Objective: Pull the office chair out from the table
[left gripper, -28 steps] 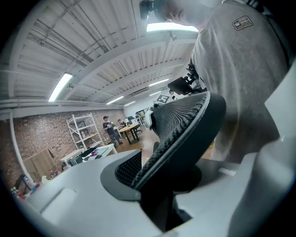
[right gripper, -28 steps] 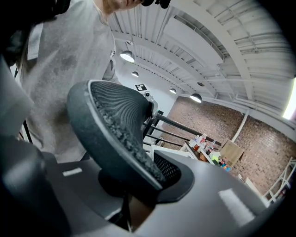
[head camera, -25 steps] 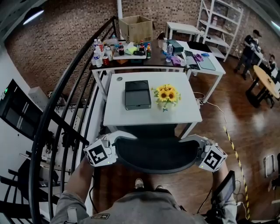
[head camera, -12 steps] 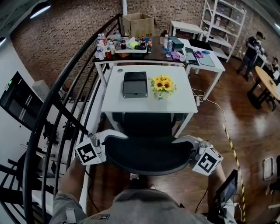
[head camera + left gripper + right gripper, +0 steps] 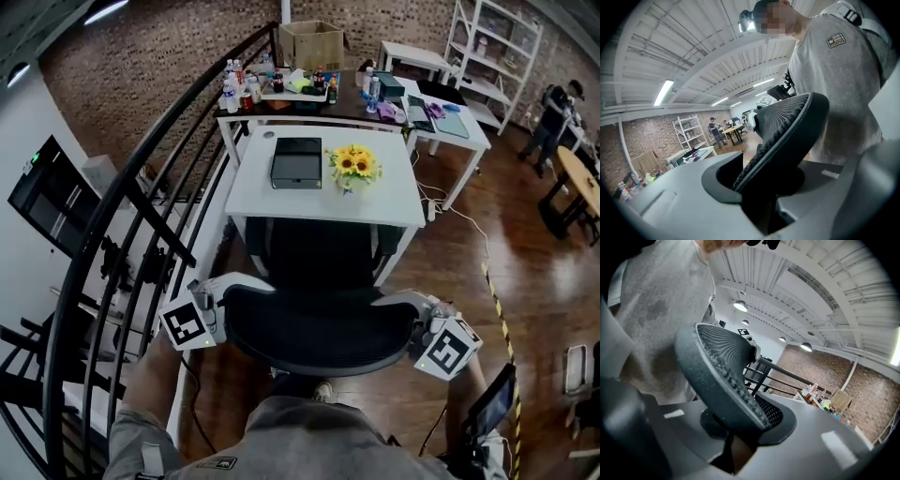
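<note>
Black mesh office chair stands just before the white table, seat at its near edge. Left gripper clamps the backrest's left rim, right gripper its right. That frame looks stiff; the chair probably rolls easily.

office chair: black mesh, upright | seat at front edge of white table
</note>
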`<state>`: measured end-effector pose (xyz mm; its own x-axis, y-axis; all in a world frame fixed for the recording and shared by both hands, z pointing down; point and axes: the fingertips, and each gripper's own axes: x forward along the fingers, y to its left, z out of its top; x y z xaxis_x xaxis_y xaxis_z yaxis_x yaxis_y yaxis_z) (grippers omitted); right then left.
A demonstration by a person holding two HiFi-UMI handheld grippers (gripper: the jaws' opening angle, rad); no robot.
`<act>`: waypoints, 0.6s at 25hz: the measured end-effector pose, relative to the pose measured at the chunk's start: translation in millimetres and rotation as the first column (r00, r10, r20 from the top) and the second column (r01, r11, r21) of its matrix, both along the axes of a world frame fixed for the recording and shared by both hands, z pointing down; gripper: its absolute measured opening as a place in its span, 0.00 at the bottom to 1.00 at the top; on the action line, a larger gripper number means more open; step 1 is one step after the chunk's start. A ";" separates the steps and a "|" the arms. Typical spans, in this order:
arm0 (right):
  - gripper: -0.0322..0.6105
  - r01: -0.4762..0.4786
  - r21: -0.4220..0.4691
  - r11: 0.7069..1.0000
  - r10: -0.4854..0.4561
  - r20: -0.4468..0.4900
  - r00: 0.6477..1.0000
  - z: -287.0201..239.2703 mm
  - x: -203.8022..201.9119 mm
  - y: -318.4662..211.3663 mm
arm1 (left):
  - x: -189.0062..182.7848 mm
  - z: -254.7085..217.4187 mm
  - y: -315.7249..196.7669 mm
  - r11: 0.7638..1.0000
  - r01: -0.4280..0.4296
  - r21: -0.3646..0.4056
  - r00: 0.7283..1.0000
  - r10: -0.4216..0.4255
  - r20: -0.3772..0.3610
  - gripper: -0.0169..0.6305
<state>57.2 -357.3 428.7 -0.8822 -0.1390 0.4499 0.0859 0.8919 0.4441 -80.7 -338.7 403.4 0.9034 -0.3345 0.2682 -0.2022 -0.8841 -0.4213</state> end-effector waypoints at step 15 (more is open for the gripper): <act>0.18 0.000 -0.024 1.000 -0.001 -0.011 1.000 0.9 13.2 71.8 | 10.5 2.1 71.4 1.000 0.008 -0.020 1.000 -0.008 -0.015 0.20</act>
<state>70.4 -285.5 429.6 -0.8771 -0.1278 0.4630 0.0914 0.9020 0.4220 -70.2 -267.2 405.4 0.9049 -0.3363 0.2608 -0.2155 -0.8905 -0.4008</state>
